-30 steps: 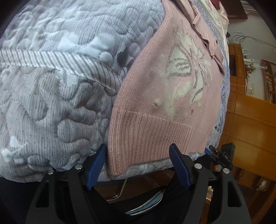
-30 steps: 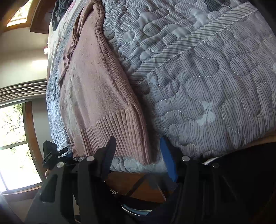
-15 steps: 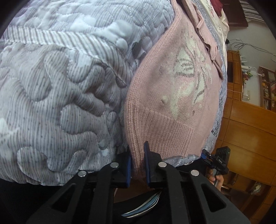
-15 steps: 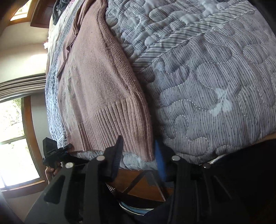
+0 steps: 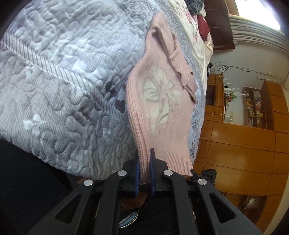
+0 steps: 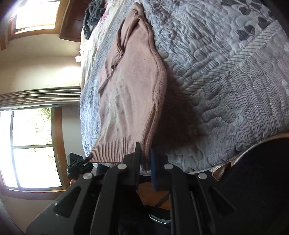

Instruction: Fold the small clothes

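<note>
At quilt [image 5: 68,94] edge, both hand-held grippers [image 5: 144,159] [image 6: 144,153] clamping pink sweater [image 5: 162,101] hem corners.

- The pink sweater's [image 5: 159,101] ribbed hem corner is hidden between the left gripper's [image 5: 144,163] blue pads, at 6 o'clock.
- The sweater's other hem corner [image 6: 144,144] vanishes inside the right gripper [image 6: 145,159].
- Items on the wooden shelves [image 5: 252,106] at 3 o'clock are too small to identify.
- The dark clothing pile [image 6: 93,16] at 11 o'clock is cut off by the edge.
</note>
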A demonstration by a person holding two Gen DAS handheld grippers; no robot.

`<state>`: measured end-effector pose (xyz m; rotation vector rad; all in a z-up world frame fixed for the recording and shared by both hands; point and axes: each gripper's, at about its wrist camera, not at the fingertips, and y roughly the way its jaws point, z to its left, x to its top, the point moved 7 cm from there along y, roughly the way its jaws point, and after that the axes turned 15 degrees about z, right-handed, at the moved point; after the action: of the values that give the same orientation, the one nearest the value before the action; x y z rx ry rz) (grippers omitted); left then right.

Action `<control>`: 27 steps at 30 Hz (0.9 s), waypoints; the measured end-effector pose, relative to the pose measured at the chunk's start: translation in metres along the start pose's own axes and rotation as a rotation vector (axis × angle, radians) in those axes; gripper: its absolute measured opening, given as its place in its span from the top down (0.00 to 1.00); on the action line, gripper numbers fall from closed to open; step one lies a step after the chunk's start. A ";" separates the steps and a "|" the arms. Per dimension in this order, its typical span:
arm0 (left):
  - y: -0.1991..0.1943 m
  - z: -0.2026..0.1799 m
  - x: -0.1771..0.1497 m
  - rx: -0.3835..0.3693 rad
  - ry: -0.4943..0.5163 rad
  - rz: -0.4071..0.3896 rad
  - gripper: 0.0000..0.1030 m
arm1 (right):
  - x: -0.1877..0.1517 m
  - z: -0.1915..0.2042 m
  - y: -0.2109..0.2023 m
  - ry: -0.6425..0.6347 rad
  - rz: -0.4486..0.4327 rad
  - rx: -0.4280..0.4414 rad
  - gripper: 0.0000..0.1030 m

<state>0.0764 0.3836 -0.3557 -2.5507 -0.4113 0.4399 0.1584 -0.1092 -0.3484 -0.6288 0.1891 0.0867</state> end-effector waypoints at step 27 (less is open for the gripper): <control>0.005 -0.041 0.238 -0.020 -0.180 -0.097 0.91 | 0.227 0.047 -0.022 0.060 -0.083 -0.024 0.92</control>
<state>0.3072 0.4492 -0.3792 -2.5056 -0.6045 0.6346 0.3908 -0.0939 -0.3442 -0.6626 0.2201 -0.0096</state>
